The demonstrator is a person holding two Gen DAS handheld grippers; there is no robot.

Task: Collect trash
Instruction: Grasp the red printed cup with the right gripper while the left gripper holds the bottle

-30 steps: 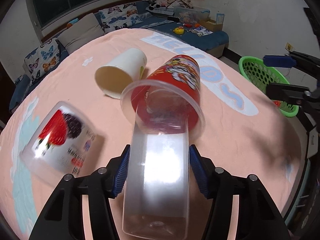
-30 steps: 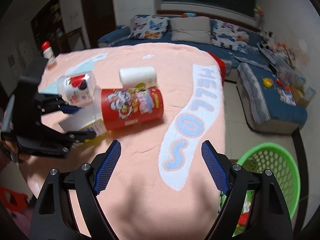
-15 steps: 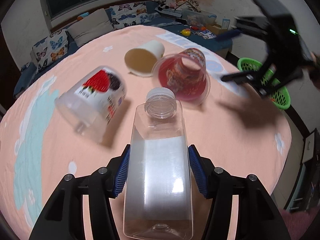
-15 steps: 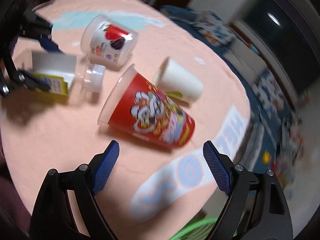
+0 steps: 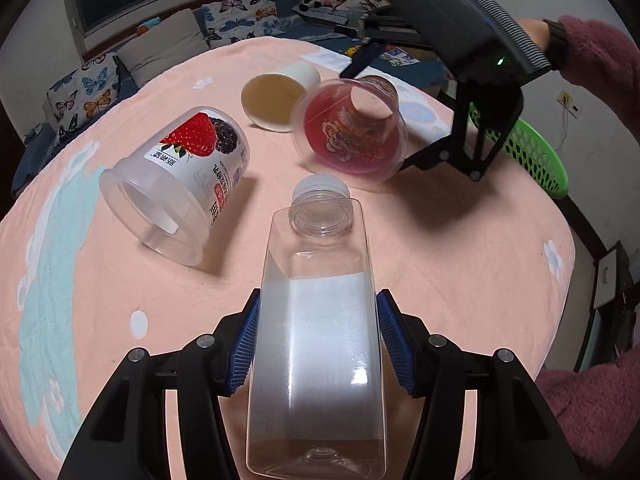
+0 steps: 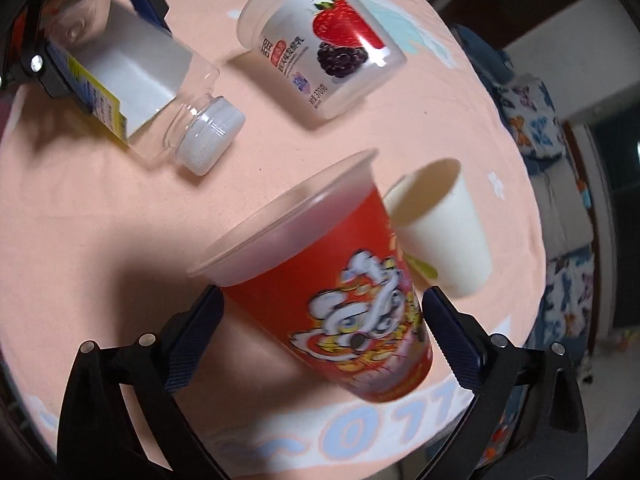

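Right wrist: open right hand-held gripper (image 6: 322,338) now straddles red cup (image 6: 320,288); left hand-held gripper (image 5: 318,344) still clamps bottle (image 5: 316,332).

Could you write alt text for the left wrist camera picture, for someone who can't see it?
A left gripper clamps a clear plastic bottle over a peach tablecloth; beyond lie a yogurt tub, a red cup and a paper cup.

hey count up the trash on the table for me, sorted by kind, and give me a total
Clear plastic bottle: 1
Red printed plastic cup: 1
White paper cup: 1
Berry yogurt tub: 1
Total: 4
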